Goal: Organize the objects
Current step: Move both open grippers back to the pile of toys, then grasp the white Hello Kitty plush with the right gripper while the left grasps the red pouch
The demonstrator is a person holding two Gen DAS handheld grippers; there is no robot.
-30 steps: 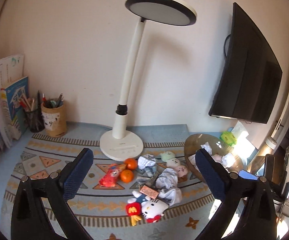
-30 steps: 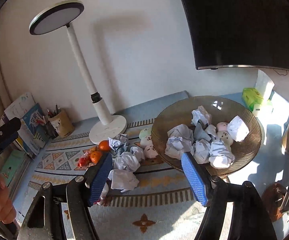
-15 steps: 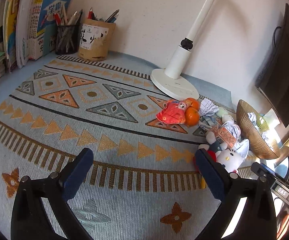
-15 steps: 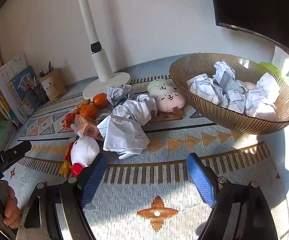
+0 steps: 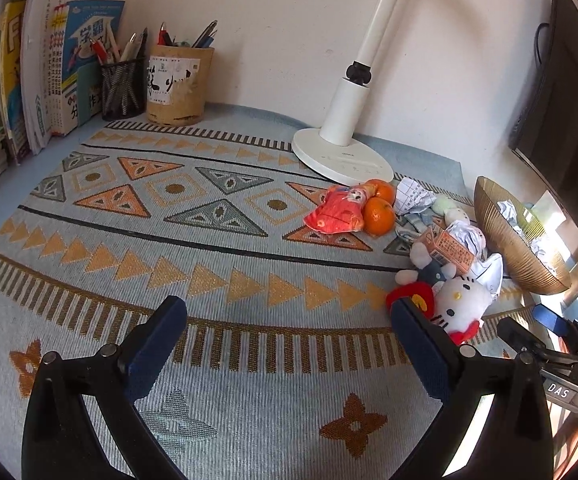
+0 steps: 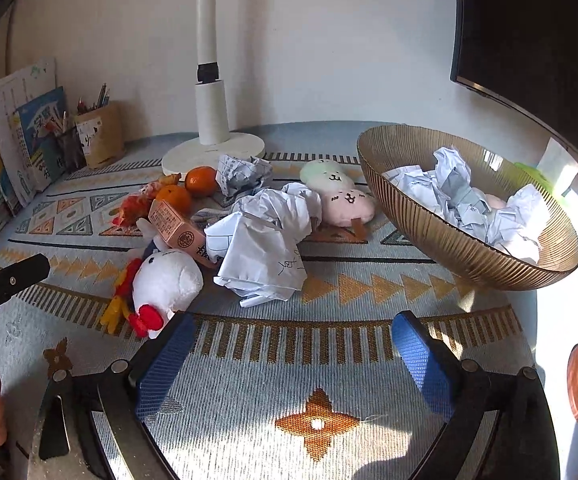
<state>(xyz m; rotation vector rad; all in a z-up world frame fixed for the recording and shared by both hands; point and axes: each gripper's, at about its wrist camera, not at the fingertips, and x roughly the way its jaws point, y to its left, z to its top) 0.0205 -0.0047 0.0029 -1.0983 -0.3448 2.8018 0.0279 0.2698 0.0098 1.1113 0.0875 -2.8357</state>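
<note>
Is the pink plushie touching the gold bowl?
Apart. In the right wrist view a strip of mat shows between the pink plushie and the bowl; the plushie leans on the green one instead.

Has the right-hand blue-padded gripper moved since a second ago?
Yes. The right gripper has dropped lower and nearer the patterned mat, judged against the ribbed golden bowl, now seen side-on.

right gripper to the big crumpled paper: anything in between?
Nothing: bare mat from the opening, empty right gripper to the paper, per right wrist view.
</note>
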